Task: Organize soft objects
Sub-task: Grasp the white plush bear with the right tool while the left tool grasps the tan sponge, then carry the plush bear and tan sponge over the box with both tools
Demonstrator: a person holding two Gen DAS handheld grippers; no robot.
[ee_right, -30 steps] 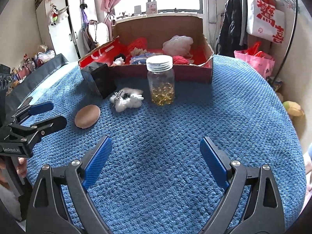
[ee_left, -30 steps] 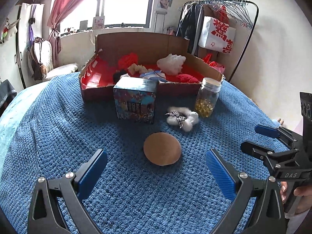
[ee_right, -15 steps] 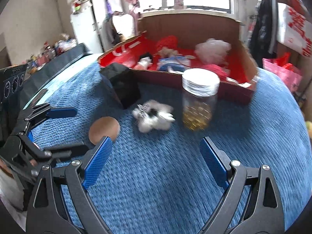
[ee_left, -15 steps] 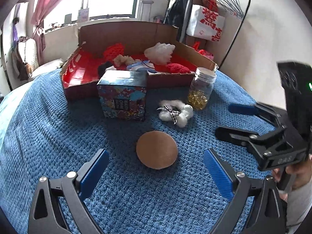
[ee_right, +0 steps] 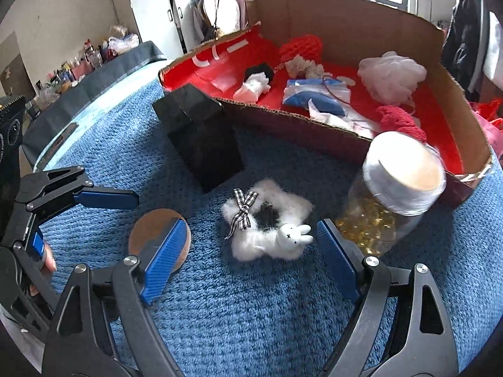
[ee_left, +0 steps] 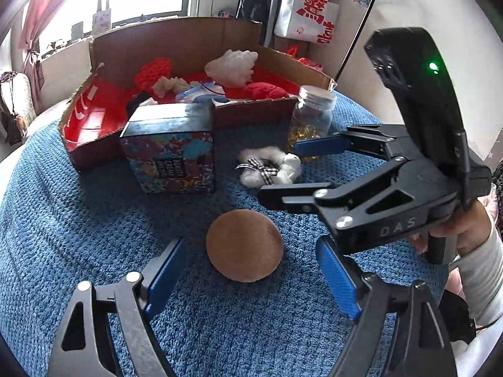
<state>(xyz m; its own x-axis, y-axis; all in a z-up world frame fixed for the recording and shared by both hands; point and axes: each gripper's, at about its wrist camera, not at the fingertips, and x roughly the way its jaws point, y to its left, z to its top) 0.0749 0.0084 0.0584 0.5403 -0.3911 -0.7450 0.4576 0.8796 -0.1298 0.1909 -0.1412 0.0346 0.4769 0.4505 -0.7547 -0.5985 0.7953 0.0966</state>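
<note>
Two grippers, jaws wide and just closing: left [ee_left: 248, 276] around flat brown disc [ee_left: 244, 245], right [ee_right: 248, 248] around fluffy white scrunchie [ee_right: 267, 223].

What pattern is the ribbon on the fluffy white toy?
Black-and-white check; the ribbon shows best in the right wrist view.

The left gripper [ee_left: 248, 270] is tilting downward over the brown round pad [ee_left: 244, 245], its jaws just closing in but not touching the pad between them. The right gripper [ee_right: 248, 245] is angling down over the fluffy white scrunchie [ee_right: 267, 223], just right of that pad, jaws likewise narrowing without pressing. A hand [ee_left: 452, 229] in a white sleeve is gripping its handle.
</note>
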